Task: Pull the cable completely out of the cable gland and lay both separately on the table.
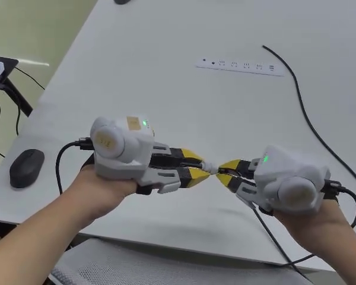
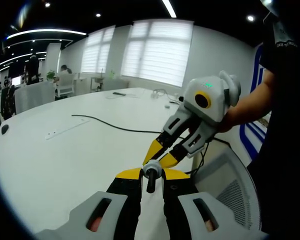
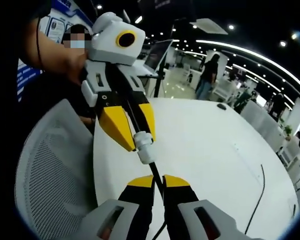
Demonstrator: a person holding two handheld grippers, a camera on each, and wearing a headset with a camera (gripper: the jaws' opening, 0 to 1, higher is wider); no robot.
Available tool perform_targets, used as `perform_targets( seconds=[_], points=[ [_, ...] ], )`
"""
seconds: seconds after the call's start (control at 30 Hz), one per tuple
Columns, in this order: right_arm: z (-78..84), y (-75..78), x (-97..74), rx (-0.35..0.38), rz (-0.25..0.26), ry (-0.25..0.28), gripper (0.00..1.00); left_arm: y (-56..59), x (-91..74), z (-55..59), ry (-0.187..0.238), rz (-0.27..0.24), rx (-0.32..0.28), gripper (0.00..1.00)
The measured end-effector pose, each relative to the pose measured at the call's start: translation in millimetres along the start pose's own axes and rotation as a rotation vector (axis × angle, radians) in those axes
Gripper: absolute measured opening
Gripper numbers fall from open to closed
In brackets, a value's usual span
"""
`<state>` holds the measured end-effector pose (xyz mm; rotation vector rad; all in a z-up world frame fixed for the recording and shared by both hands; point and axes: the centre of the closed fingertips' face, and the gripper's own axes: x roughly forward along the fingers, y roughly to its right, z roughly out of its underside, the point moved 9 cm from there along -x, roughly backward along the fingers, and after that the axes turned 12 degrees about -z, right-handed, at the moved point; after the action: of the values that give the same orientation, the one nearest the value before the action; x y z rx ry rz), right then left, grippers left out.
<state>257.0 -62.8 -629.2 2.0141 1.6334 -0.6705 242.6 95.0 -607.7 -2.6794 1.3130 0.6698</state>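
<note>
White cable gland (image 3: 145, 146) — clamped in left gripper (image 1: 204, 167) | black cable (image 3: 156, 176) — pinched by right gripper (image 3: 159, 181), just beside gland

cable gland (image 1: 207, 168) over table (image 1: 166, 89), power strip (image 1: 240, 66) behind, seemingly mouse (image 1: 26, 167) left

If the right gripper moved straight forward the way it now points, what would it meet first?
Most likely the white plastic cable gland, gripped by the left gripper directly ahead; the thin black cable in the right gripper leads straight into it.
</note>
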Motion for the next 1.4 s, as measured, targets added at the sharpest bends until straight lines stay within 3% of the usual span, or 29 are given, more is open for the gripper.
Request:
perform_targets(
  seconds=[0.17, 0.2, 0.4, 0.73, 0.93, 1.4],
  points=[
    [15.8, 7.3, -4.5, 0.101, 0.016, -0.005, 0.01, -3.1, 0.0, -2.1, 0.011, -0.004, -0.009, 0.15],
    [20.1, 7.7, -5.2, 0.161, 0.009, 0.008, 0.01, -3.5, 0.2, -2.2, 0.012, -0.007, -0.007, 0.15],
    [39.5, 8.2, -11.7, 0.244, 0.03, 0.005, 0.0, -5.3, 0.4, -2.2, 0.014, -0.012, -0.015, 0.15],
    [53.1, 5.0, -16.5, 0.281, 0.032, -0.002, 0.0, -6.9, 1.7, -2.8, 0.017, -0.015, -0.026, 0.15],
    [65.0, 9.0, -18.1, 0.348, 0.048, -0.008, 0.0, -7.8, 1.1, -2.0, 0.01, -0.014, -0.026, 0.15],
    [61.9, 8.1, -22.3, 0.358, 0.054, -0.004, 0.0, -8.2, 1.2, 0.5, 0.008, -0.011, -0.027, 0.15]
  ],
)
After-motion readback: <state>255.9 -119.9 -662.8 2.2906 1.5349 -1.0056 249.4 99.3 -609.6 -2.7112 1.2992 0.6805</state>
